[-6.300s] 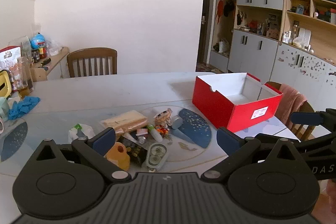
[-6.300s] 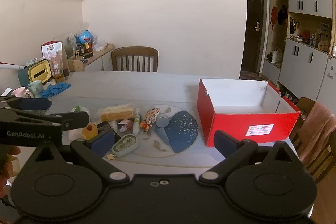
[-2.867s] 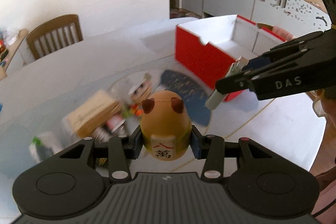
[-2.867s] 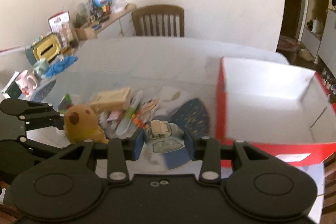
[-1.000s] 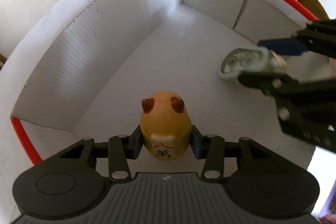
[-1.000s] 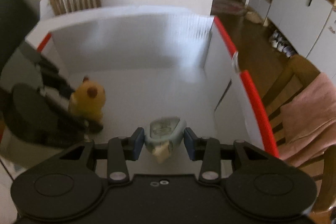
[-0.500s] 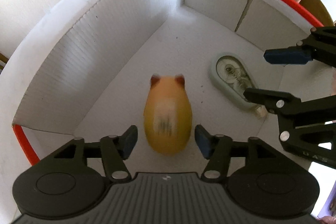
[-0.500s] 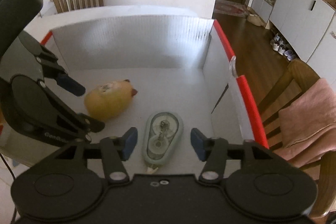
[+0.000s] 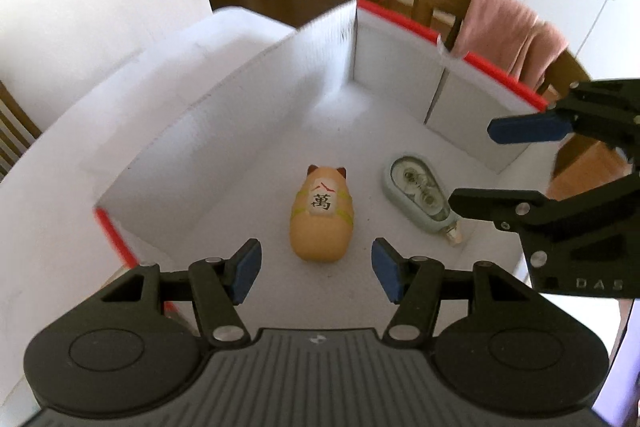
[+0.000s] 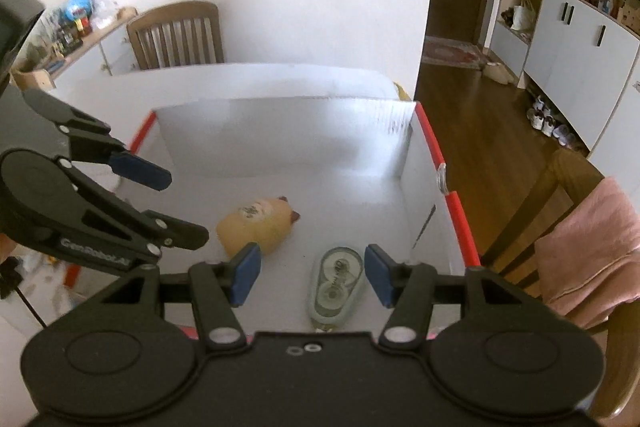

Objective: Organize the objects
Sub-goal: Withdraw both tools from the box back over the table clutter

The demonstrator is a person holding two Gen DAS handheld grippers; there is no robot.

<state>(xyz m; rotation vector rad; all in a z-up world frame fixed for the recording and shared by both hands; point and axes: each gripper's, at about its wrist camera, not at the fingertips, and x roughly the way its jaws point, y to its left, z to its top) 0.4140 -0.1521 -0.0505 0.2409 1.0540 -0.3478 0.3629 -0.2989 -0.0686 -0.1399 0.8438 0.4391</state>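
Inside the red box (image 9: 496, 69), we see hamster toy (image 9: 322, 217) and tape dispenser (image 9: 418, 197) lying free; both tongs, left (image 9: 316, 273) and right (image 10: 310, 273), have just opened and are empty.

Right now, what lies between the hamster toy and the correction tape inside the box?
Nothing: in the left wrist view, only bare white box floor separates the hamster toy from the correction tape.

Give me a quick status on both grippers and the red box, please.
Left gripper and right gripper open, empty, above the red box. Hamster figurine on its back, correction tape dispenser flat beside it. Nothing in the way.
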